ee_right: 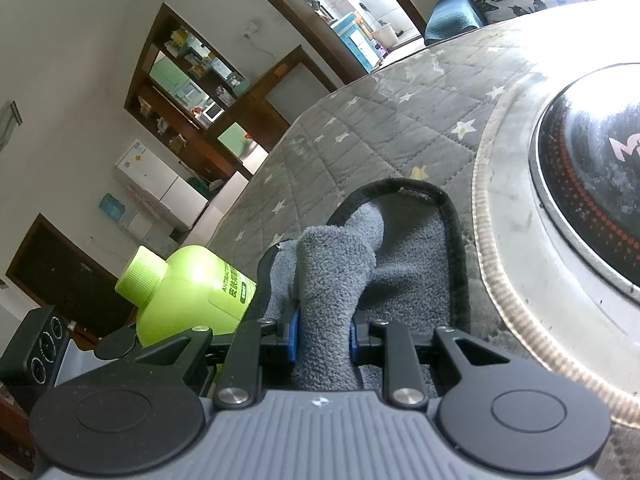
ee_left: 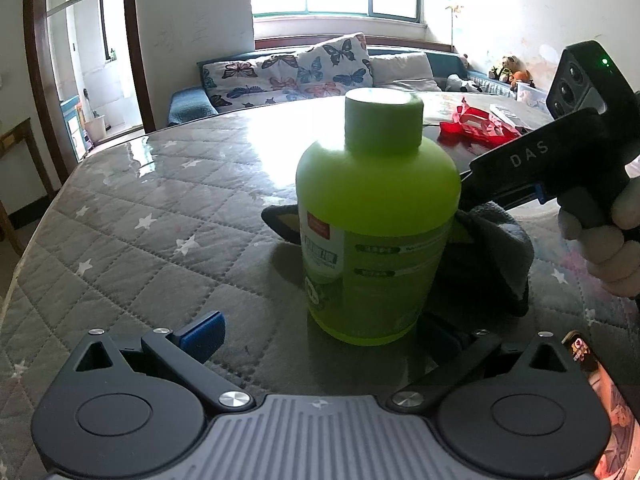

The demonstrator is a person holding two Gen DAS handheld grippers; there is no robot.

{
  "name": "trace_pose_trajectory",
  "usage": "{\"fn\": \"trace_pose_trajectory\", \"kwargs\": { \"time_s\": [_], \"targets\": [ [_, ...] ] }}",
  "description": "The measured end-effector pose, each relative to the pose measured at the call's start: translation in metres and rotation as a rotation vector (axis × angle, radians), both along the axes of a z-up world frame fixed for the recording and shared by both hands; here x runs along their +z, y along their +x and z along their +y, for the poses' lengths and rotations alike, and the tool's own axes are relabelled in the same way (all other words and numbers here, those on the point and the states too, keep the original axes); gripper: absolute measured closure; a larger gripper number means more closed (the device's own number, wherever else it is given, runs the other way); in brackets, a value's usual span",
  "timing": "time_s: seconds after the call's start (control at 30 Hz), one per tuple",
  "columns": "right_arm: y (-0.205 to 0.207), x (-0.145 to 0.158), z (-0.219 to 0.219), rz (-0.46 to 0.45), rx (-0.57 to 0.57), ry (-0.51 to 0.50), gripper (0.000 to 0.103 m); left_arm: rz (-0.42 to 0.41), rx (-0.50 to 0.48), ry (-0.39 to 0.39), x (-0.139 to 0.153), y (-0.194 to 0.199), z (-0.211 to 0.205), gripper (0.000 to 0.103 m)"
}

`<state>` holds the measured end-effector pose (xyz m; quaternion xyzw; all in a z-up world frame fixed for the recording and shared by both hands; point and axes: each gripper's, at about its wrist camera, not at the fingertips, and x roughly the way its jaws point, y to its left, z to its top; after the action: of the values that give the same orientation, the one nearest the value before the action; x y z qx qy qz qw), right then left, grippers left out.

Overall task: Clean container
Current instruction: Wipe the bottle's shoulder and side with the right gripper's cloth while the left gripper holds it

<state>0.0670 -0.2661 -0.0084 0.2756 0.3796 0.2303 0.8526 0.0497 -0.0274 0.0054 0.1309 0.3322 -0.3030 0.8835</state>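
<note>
Green bottle [ee_left: 376, 216] stands upright on the desk [ee_left: 160, 208], dead ahead at twelve o'clock between the wide-open, empty left tongs [ee_left: 320, 338], while right tongs [ee_right: 322, 336], nearer, pinch the grey cloth [ee_right: 336, 276] beside it.

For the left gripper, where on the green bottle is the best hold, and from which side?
Probably the wide lower body of the green bottle, approached head-on from the near side. It stands upright between the open fingers of the left gripper; the grey cloth and the right gripper crowd its right.
</note>
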Motion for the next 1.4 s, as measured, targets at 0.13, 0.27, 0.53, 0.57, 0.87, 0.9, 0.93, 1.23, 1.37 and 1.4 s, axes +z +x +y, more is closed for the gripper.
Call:
{"fn": "trace_pose_trajectory", "kwargs": {
  "time_s": [0.13, 0.27, 0.53, 0.57, 0.87, 0.9, 0.93, 1.23, 1.37, 1.4],
  "targets": [
    [-0.003, -0.001, 0.002, 0.001, 0.008, 0.000, 0.081, -0.004, 0.007, 0.007, 0.001, -0.002, 0.005, 0.000],
    [-0.007, -0.001, 0.002, 0.001, 0.018, 0.005, 0.081, -0.003, 0.018, 0.007, 0.001, -0.004, 0.010, 0.000],
    [-0.009, 0.018, -0.003, -0.066, 0.003, 0.073, 0.081, 0.007, 0.023, -0.006, 0.001, -0.005, 0.011, 0.000],
    [-0.007, 0.024, -0.003, -0.083, 0.003, 0.081, 0.081, 0.007, 0.022, -0.005, 0.001, -0.005, 0.011, 0.000],
    [0.015, 0.029, 0.001, -0.091, 0.013, 0.087, 0.081, 0.010, 0.024, -0.003, 0.001, -0.007, 0.012, 0.000],
    [0.016, 0.025, 0.001, -0.079, 0.011, 0.085, 0.081, 0.009, 0.024, -0.002, 0.001, -0.007, 0.011, 0.000],
    [0.017, 0.020, 0.002, -0.068, 0.009, 0.083, 0.081, 0.008, 0.024, -0.001, 0.001, -0.007, 0.011, 0.000],
    [0.017, -0.002, 0.000, -0.005, 0.003, 0.073, 0.081, 0.004, 0.015, -0.006, 0.004, -0.012, 0.009, 0.000],
    [0.015, -0.004, 0.000, -0.004, 0.002, 0.072, 0.081, -0.001, 0.000, -0.006, 0.006, -0.014, 0.006, 0.000],
    [0.015, -0.004, -0.001, -0.004, 0.001, 0.072, 0.081, -0.002, -0.004, -0.007, 0.007, -0.015, 0.006, 0.000]
  ]
}}
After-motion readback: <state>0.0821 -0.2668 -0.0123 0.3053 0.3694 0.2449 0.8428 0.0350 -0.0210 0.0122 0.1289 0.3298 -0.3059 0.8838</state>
